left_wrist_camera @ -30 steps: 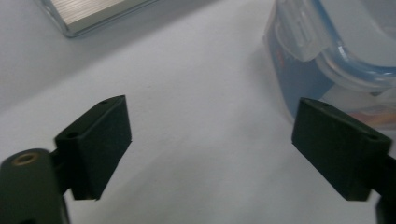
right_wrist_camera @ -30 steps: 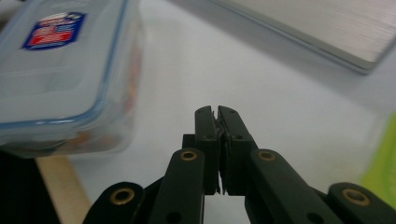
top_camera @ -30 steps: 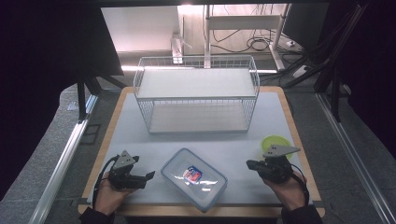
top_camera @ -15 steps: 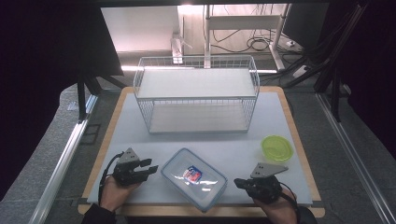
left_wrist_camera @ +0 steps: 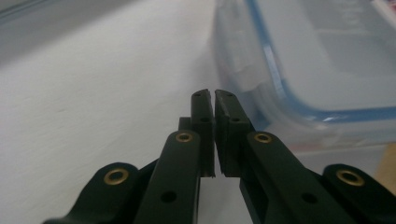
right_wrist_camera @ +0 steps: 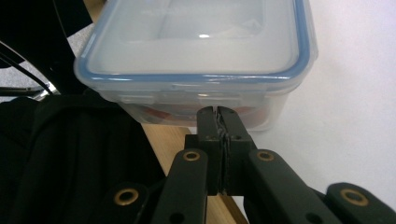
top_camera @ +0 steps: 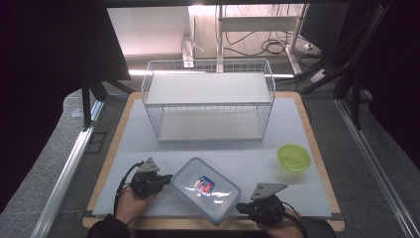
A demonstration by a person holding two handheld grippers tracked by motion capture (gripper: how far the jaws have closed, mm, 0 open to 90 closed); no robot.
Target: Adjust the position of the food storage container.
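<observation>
A clear food container (top_camera: 205, 189) with a blue-rimmed lid lies askew at the front of the white mat (top_camera: 133, 148). My left gripper (top_camera: 167, 179) rests at its left end. In the left gripper view the jaws (left_wrist_camera: 215, 95) have just been closing and now meet with nothing between them, the container (left_wrist_camera: 317, 60) just to their right. My right gripper (top_camera: 241, 207) sits at the container's near right corner. In the right gripper view it (right_wrist_camera: 217, 112) is shut and empty, its tips right at the container's side wall (right_wrist_camera: 201, 42) under the lid.
A white wire basket (top_camera: 208, 99) stands across the back of the mat. A green lidded bowl (top_camera: 293, 156) sits at the right. The wooden table edge (top_camera: 198, 224) runs just below the container and both hands.
My right gripper has come away from the green bowl, back and left to the container's near corner. My left gripper has slid right up to the container's end and its jaws have closed.
</observation>
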